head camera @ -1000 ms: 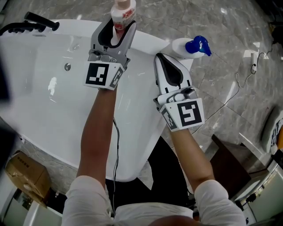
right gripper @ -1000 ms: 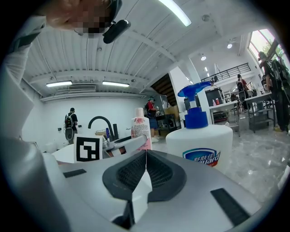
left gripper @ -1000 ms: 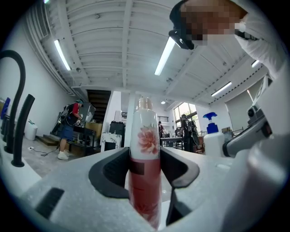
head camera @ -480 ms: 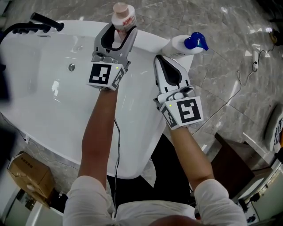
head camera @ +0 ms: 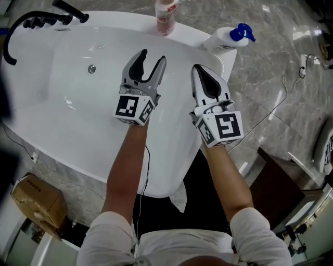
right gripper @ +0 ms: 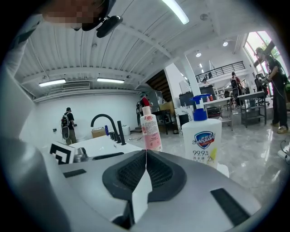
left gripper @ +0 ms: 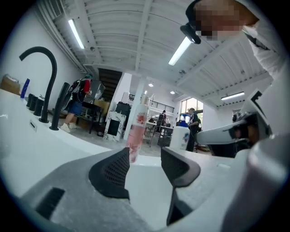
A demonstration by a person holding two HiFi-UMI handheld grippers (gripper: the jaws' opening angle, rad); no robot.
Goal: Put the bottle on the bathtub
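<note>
- The white bathtub point(head camera: 62, 130) fills the upper left of your head view, its rounded rim curving along the far side and down towards you
- The grey marble floor point(head camera: 281, 62) lies to the right of the tub, with a thin cable trailing across it
- Your left gripper point(head camera: 153, 56) hovers over the tub basin with its jaws spread apart and nothing between them; in the left gripper view only the white tub surface shows in the gap
- Your right gripper point(head camera: 200, 68) sits beside it over the tub's right edge, jaws pressed fully together with nothing caught between the pads
- The black faucet point(head camera: 44, 21) arches over the far left end of the rim
- The white pump bottle point(head camera: 223, 39), with a blue pump head, stands upright on the rim's far right corner
- The pink bottle point(head camera: 165, 15) stands upright on the far rim, ahead of your left gripper and well apart from its jaws, left of the pump bottle and not touching it
</note>
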